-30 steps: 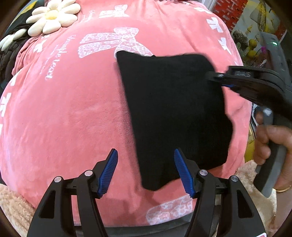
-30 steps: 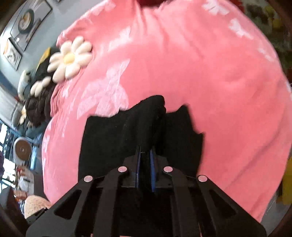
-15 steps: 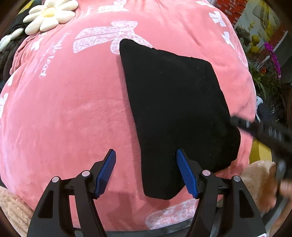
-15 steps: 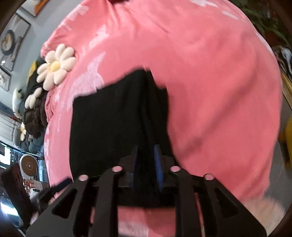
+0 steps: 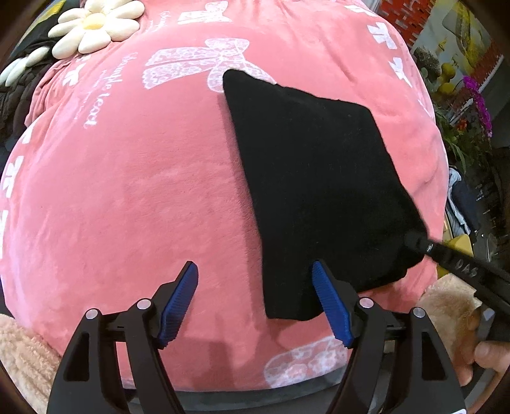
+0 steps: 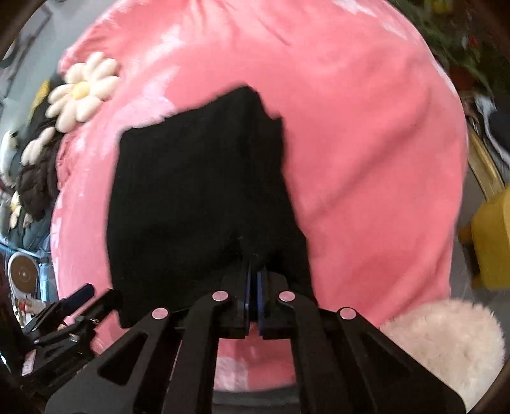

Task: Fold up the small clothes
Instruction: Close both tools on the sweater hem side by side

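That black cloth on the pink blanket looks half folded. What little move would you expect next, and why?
Probably the right gripper lifts the near edge of the flat black fabric piece and carries it across for another fold: its jaws look shut on that edge. The left gripper is opening over bare pink plush blanket, holding nothing.

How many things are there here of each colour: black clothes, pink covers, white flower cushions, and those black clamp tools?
Black garment: 1
Pink blanket: 1
White flower cushions, one whole and one partly seen: 2
Black clamp tools, left gripper and right gripper: 2
Total: 6
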`<state>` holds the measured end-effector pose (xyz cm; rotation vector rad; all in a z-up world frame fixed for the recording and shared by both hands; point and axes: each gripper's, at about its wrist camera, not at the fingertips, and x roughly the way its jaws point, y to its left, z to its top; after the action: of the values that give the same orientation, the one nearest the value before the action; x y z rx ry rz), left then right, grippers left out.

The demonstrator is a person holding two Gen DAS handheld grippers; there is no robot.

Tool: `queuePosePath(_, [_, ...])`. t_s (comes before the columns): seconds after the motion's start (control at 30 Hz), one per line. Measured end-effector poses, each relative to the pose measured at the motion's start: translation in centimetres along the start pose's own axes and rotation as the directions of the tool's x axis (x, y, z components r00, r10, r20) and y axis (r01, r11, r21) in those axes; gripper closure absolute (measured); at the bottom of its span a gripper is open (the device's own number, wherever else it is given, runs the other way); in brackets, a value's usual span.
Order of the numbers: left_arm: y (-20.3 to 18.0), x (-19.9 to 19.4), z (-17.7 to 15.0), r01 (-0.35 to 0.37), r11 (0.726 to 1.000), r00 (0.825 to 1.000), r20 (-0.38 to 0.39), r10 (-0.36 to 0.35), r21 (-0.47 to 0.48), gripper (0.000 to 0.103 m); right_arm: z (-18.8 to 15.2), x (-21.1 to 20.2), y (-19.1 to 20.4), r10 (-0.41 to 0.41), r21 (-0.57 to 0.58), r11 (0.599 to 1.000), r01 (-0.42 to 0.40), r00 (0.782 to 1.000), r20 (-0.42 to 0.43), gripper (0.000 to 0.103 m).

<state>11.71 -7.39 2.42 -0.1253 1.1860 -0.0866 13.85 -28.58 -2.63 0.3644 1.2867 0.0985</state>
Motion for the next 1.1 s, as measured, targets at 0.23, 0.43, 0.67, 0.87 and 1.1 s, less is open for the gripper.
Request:
queuePosePath(0.23, [-0.5,0.3,-0.2,-0.018,1.0,1.0,-0.018,0.018,0.025,0.032,0.3,-2.0,0.1,0.028,-0.018,0.999,-0.027,0.996,0.081,0.09])
queuePosePath(0.43, [-0.6,0.6,0.0,-0.017,1.0,0.999,-0.033,0.017,0.009,0.032,0.1,-1.3,-0.2,0.009,-0.011,1.0,-0.008,0.998,0.067,0.065])
queuePosePath(0.67, [0.7,0.8,3.1,0.161,0.981,0.986,-0.024,-0.164,-0.107,0.026,1.6,-2.5,-0.2,0.031,0.023,0.999,-0.035,0.987,0.158,0.04])
queuePosePath(0.87, [3.6,5.2,7.1,0.182,0.92,0.971,-0.087,-0.225,-0.349,0.023,4.7,-0.7,-0.7,0.076,0.012,0.997,-0.078,0.987,0.142,0.027])
queuePosePath(1.1, [4.2,5.9,7.9,0.336,0.872,0.926,-0.045,-0.376,-0.356,0.076,5.3,2.0,-0.1,0.215,-0.003,0.977,-0.215,0.976,0.039,0.07])
